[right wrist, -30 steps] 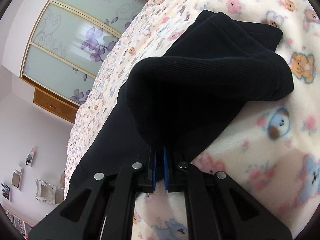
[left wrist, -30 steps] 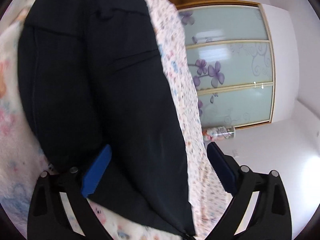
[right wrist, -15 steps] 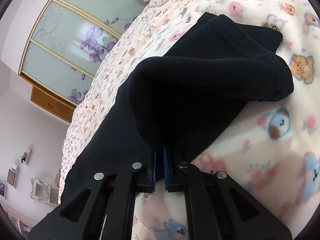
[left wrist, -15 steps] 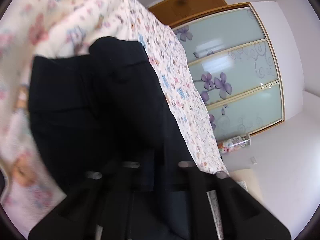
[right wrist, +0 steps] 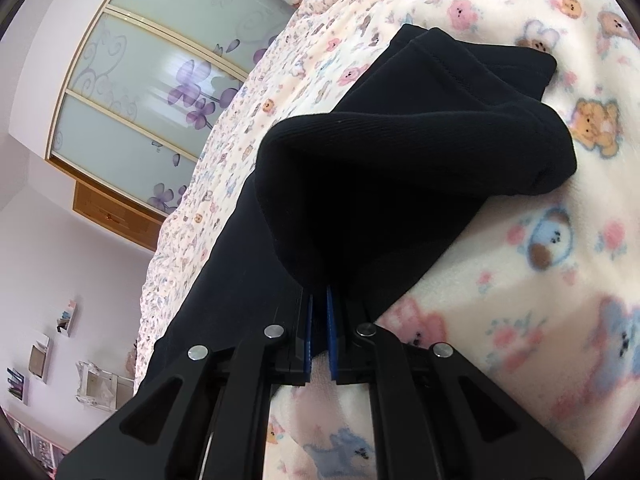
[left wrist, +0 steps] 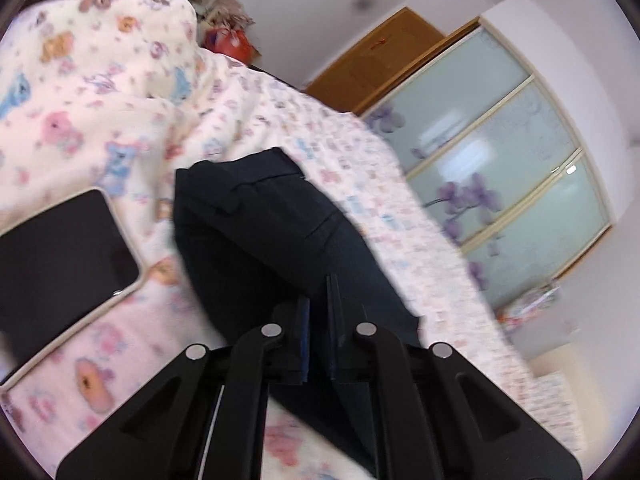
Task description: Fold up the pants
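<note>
Left wrist view. Your left gripper (left wrist: 318,312), whose jaws stood wide around the fabric a second ago, is now clamped on an edge of the black, soft-knit pants (left wrist: 264,236); the blue pads (left wrist: 305,320) sit narrowly together with dark cloth between them. The view has also swung since then, bringing a black flat tablet with a pale rim (left wrist: 60,256) into sight at the near left. The grasp being made, the fold can likely begin from this side. The pants run away from the fingertips toward the far middle, lying on the cream fleece blanket printed with bears (left wrist: 92,120); a frosted-glass wardrobe with purple flowers (left wrist: 508,168) stands at the far right.

Right wrist view. Your right gripper (right wrist: 320,320) is unchanged: it holds its place, pinching a raised fold of the same pants (right wrist: 400,176) just ahead of the tips. The ribbed cloth bulges upward and right from the pads, while one long leg trails along the near left.
</note>
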Tool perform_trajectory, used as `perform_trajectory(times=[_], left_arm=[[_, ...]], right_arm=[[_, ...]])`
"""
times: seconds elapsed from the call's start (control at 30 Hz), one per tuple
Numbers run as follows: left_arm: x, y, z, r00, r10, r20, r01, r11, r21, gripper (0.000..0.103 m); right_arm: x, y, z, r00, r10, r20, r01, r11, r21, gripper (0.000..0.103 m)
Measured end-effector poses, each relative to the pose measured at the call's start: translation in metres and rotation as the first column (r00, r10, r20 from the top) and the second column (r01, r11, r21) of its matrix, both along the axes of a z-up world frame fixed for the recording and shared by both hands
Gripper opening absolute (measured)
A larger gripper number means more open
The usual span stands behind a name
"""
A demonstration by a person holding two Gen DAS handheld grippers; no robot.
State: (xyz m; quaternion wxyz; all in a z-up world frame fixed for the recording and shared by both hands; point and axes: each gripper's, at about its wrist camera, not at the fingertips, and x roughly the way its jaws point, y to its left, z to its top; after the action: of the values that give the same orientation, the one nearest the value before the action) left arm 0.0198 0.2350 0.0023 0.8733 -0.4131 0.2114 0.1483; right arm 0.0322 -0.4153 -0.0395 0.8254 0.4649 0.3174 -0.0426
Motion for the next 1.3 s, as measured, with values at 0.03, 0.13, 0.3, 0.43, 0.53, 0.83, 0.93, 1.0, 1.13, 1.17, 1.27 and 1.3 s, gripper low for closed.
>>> perform_trajectory(times=[0.03,0.13,0.3,0.43,0.53,0.83,0.93,1.0,1.13,1.17,1.27,1.3], left_arm=[[0.005,0.001,-0.006,0.999,0.007,-0.036,-0.006,1.000,0.011,0.007],[0.008,0.013,-0.040,0.989,0.037,-0.145,-0.047,0.997,-0.063,0.015],[-0.021,0.011,-0.025,0.982,0.173,-0.078,-0.175,0.984,-0.029,0.064],[-0.053,0.001,0.011,0.950,0.307,0.061,-0.313,0.944,0.108,0.087],[-0.034,-0.022,0.023,0.988,0.091,0.125,-0.112,0.978,0.175,0.096],[0.029,-0.067,-0.017,0.967,-0.230,-0.109,0.246,0.954,0.170,0.096],[0.031,-0.065,-0.019,0.965,-0.237,-0.114,0.255,0.950,0.181,0.097],[0.030,-0.064,-0.022,0.964,-0.241,-0.112,0.258,0.951,0.173,0.098],[0.029,-0.067,-0.022,0.962,-0.245,-0.119,0.263,0.948,0.178,0.100],[0.031,-0.068,-0.021,0.962,-0.245,-0.120,0.264,0.948,0.180,0.101],[0.032,-0.072,-0.021,0.960,-0.250,-0.125,0.270,0.944,0.191,0.101],[0.033,-0.072,-0.021,0.960,-0.249,-0.126,0.270,0.944,0.192,0.101]], right_arm=[[0.000,-0.001,-0.001,1.000,0.002,-0.005,-0.002,1.000,0.004,0.006],[-0.001,-0.003,0.000,1.000,0.012,-0.026,-0.012,1.000,0.029,0.009],[-0.022,-0.015,0.010,0.999,0.028,-0.027,-0.025,0.995,0.097,0.052],[-0.056,-0.041,0.030,0.996,-0.077,0.037,0.072,0.990,0.123,0.061],[-0.071,-0.067,0.024,0.982,-0.178,0.057,0.158,0.955,0.252,0.055],[-0.060,-0.077,-0.007,0.975,-0.221,0.021,0.174,0.819,0.547,0.059],[-0.050,-0.083,-0.014,0.965,-0.259,-0.045,0.235,0.770,0.594,0.064],[-0.043,-0.089,-0.020,0.956,-0.279,-0.086,0.273,0.750,0.603,0.061],[-0.021,-0.084,0.005,0.959,-0.226,-0.173,0.272,0.905,0.328,0.005],[-0.012,-0.079,0.036,0.976,-0.201,-0.088,0.215,0.958,0.189,0.005],[-0.014,-0.046,0.133,0.950,0.005,0.311,0.089,0.953,-0.289,0.004],[-0.019,-0.033,0.146,0.934,0.071,0.351,0.100,0.890,-0.444,0.004]])
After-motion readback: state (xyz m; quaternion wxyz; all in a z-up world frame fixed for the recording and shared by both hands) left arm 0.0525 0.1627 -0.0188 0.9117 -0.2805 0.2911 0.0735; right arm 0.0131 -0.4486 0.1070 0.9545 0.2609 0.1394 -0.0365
